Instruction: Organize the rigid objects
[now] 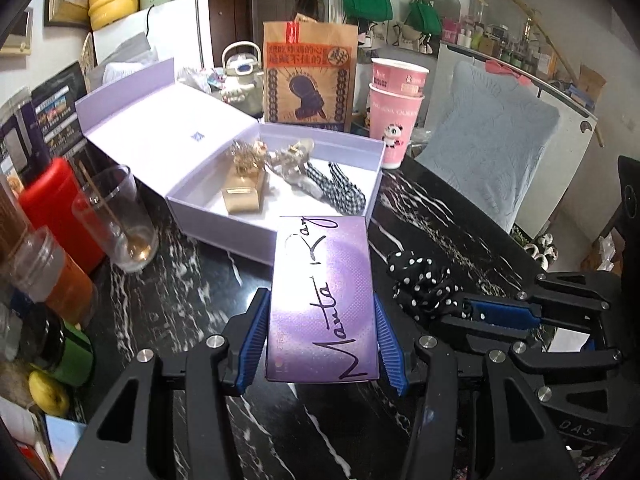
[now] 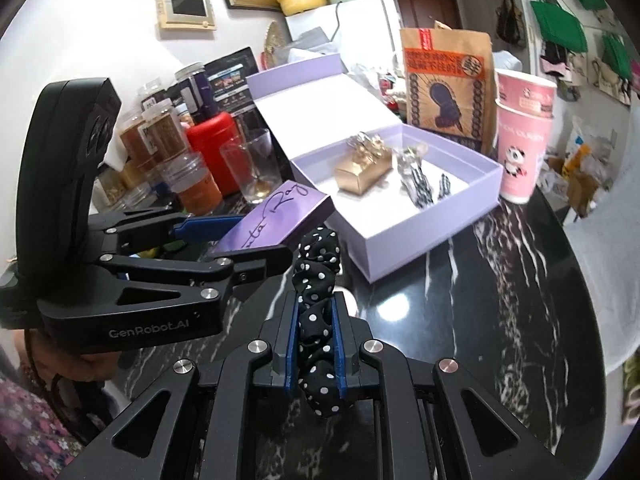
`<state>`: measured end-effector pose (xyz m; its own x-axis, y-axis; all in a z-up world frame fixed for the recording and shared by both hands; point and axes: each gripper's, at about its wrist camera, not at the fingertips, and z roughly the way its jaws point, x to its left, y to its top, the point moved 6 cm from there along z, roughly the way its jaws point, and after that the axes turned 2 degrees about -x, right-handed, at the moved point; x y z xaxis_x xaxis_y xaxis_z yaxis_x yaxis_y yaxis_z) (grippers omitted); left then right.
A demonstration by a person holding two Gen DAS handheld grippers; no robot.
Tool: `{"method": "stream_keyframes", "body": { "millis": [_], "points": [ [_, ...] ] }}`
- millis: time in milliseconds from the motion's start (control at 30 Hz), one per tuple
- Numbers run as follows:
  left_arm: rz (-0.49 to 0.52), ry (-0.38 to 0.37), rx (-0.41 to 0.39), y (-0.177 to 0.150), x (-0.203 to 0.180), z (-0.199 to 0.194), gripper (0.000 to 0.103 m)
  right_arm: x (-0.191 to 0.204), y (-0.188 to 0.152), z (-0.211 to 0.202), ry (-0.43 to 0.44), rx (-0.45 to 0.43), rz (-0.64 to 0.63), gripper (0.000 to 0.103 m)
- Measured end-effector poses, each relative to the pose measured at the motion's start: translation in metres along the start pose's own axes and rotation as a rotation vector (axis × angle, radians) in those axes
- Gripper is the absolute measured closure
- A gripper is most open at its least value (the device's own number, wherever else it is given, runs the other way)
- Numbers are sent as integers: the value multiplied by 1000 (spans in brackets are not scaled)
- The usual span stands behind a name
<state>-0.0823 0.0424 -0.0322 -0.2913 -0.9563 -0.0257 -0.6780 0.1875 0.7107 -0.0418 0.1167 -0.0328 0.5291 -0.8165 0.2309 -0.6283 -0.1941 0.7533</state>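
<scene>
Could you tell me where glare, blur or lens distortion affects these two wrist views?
Left wrist view: glare on the purple handwritten card, edges bowed and vignetted. Right wrist view: the gold box in the open lilac gift box looks slightly blurred; the table rim curves.

Right gripper [image 2: 316,344] clamped on polka-dot scrunchie [image 2: 318,280], left gripper [image 2: 256,240] gripping purple card [image 2: 272,216], both near lavender box [image 2: 420,224].

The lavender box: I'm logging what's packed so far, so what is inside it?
Inside the open lavender box: a small gold box with a gold ornament on top, a clear hair clip, and black-and-white checked hair ties. Anything beneath them is hidden.
</scene>
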Motion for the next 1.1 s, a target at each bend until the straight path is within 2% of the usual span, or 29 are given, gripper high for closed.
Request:
{"method": "stream_keyframes", "body": {
  "millis": [567, 1100],
  "points": [
    [55, 23, -89, 49, 8, -3, 53, -6, 49, -3, -10, -58, -78, 88],
    [56, 5, -94, 86, 19, 24, 53, -29, 92, 17, -31, -68, -139, 88]
  ]
}}
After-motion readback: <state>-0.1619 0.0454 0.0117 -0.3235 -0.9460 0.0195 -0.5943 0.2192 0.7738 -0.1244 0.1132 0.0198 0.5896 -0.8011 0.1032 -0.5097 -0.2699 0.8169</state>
